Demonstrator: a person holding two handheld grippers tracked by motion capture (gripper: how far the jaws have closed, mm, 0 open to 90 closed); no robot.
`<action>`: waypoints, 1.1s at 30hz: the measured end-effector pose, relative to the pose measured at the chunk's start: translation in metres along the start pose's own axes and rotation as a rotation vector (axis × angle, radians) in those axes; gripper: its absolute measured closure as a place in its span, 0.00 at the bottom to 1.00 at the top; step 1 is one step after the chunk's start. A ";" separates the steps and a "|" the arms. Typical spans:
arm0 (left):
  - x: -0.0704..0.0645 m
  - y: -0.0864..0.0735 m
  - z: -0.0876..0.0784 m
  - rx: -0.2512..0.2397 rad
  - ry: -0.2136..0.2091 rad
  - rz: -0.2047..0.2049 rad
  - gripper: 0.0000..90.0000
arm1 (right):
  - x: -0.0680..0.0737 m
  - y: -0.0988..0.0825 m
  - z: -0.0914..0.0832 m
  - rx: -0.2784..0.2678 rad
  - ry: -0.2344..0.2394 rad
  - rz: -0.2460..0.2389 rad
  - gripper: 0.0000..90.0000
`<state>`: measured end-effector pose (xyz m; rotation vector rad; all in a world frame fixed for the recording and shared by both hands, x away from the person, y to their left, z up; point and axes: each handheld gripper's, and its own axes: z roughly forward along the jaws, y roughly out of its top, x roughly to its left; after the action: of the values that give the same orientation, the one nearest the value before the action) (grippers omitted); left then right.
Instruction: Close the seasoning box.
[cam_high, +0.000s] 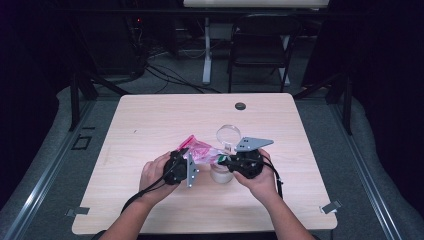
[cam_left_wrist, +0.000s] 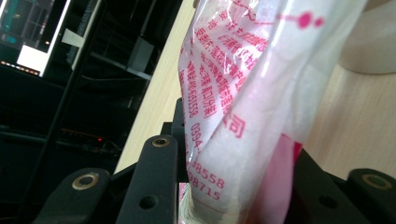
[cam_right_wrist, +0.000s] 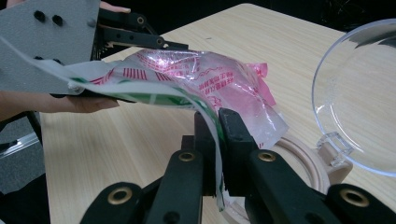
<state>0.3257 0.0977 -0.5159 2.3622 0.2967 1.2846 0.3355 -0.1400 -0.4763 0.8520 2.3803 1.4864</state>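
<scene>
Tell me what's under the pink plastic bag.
Below the pink plastic bag sits an open jar with its clear hinged lid raised. The jar's inside is hidden by the bag and the hand-held gripper.

I'm looking down on the table (cam_high: 150, 120) from above; both gripper views are sitting close, sharing the plastic bag (cam_left_wrist: 243, 93).

A light wooden table (cam_high: 150, 125) is seen, with a round jar (cam_high: 221, 173) resting near its centre, clear lid (cam_high: 228, 134) hinged open, and a dark cap (cam_high: 240, 106) by the far edge.
</scene>
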 end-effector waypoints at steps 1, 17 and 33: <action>-0.001 -0.001 0.000 -0.004 -0.001 -0.005 0.83 | 0.000 0.000 0.000 0.001 -0.001 -0.001 0.96; -0.005 -0.014 0.009 -0.022 -0.089 -0.142 0.84 | 0.002 -0.001 0.003 -0.022 -0.010 -0.010 0.67; 0.001 -0.027 0.015 -0.030 -0.188 -0.278 0.84 | 0.003 0.002 0.001 -0.054 -0.040 -0.002 0.49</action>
<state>0.3391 0.1178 -0.5345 2.2978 0.5213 0.9254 0.3343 -0.1371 -0.4742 0.8592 2.3006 1.5111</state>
